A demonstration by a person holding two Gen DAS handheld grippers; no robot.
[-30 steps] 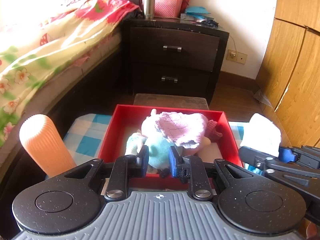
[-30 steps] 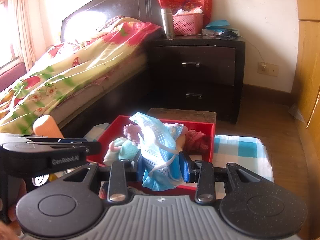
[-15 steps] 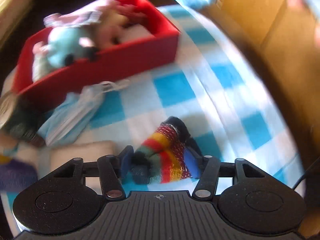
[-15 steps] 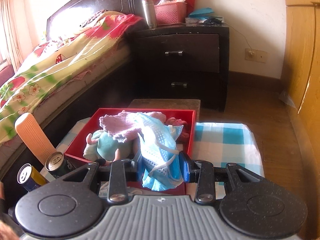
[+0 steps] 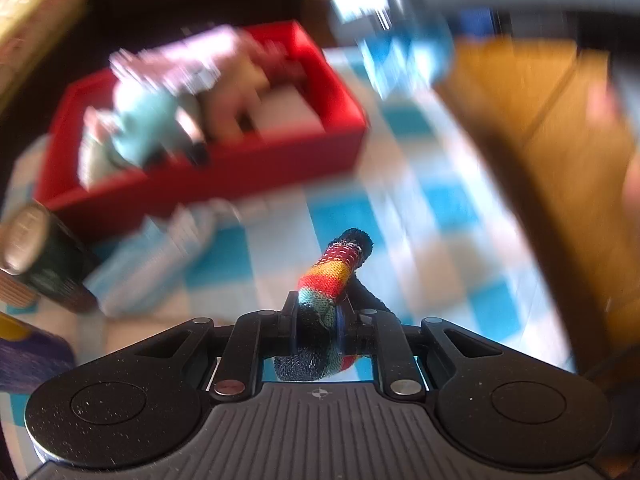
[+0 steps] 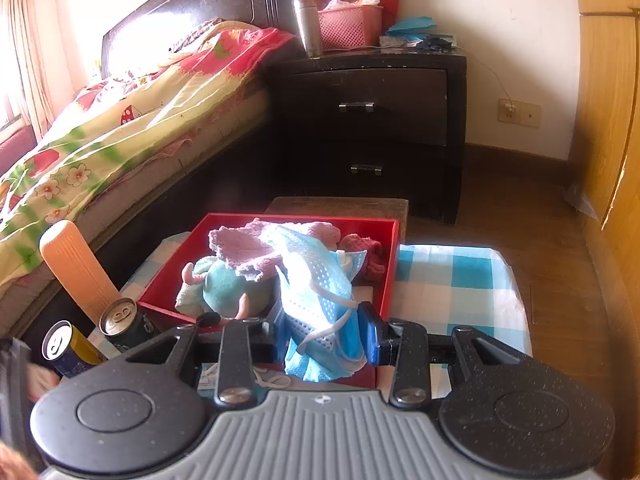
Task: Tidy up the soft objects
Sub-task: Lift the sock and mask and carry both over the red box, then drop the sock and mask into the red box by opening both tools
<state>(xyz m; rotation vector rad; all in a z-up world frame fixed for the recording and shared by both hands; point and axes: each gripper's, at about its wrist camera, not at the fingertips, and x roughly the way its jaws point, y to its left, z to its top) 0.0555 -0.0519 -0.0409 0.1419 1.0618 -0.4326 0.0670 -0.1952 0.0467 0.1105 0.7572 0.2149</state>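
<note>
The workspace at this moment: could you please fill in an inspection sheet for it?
Surface: blue-and-white checked cloth.
Job's things: red box holding a teal plush toy and pink knit; striped sock; blue face mask; another mask lies on the cloth.
Clutter: two cans, orange ribbed bottle.
Grippers: left tool closing on the sock; right tool shut on the face mask.
Cables: wire into wall socket.
Surroundings: bed, dark nightstand.

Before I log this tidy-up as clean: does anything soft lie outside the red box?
Yes. A blue mask lies crumpled on the checked cloth just outside the red box, beside a can; the other soft things sit in the box.
</note>
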